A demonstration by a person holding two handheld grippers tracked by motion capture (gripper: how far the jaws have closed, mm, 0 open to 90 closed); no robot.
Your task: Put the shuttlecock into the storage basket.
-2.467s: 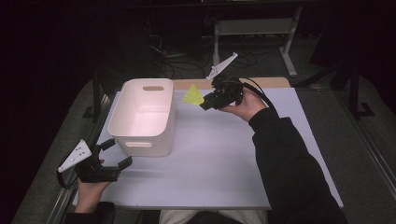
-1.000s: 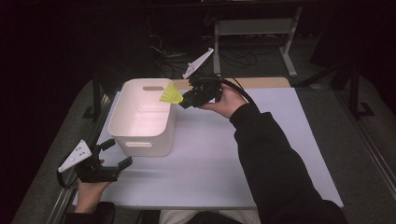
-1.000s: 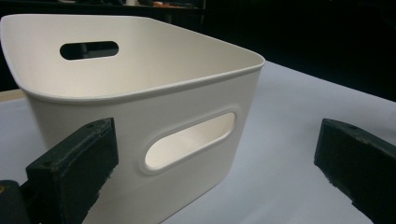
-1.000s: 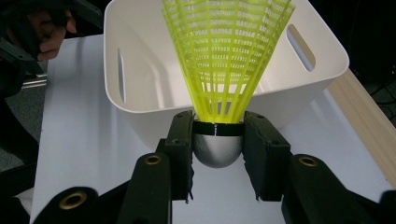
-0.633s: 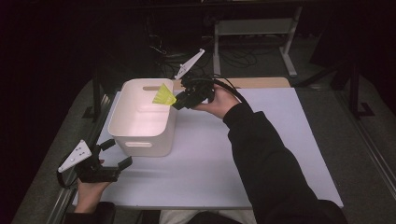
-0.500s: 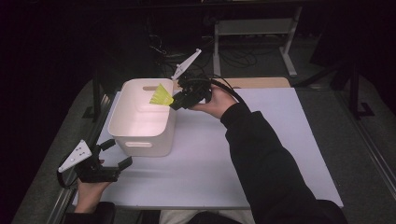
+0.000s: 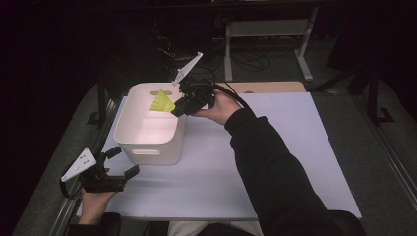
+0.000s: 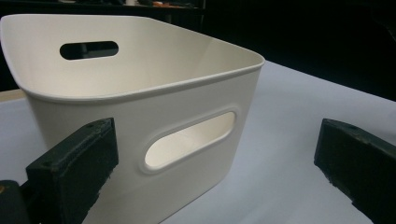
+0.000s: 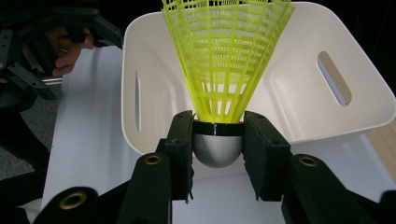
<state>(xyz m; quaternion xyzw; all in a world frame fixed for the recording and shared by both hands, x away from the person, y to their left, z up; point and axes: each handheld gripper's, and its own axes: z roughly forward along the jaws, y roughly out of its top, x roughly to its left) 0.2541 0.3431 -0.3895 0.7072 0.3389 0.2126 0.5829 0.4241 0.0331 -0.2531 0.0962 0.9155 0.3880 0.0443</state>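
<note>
A yellow shuttlecock (image 9: 227, 60) with a grey rounded cork is clamped by its cork between the pads of my right gripper (image 9: 217, 151). In the high view that gripper (image 7: 183, 104) holds the shuttlecock (image 7: 163, 102) over the far right rim of the white bin (image 7: 147, 147), its skirt pointing over the bin's inside. My left gripper (image 7: 121, 161) rests at the table's near left corner, jaws wide apart and nothing between them. Its own view looks at the bin's (image 8: 140, 88) near wall with the oval handle slot, framed by its two fingers (image 8: 74, 168).
The bin (image 9: 299, 102) stands on a white table sheet (image 7: 275, 147), with a wooden strip (image 7: 265, 87) at the far edge. A person's sleeve (image 7: 280, 172) reaches across the middle. Beyond the table lie cables and a metal stand (image 7: 268, 29) in the dark.
My right gripper has carried the shuttlecock leftward from beside the bin to over its far right rim. The left gripper has stayed where it was.
</note>
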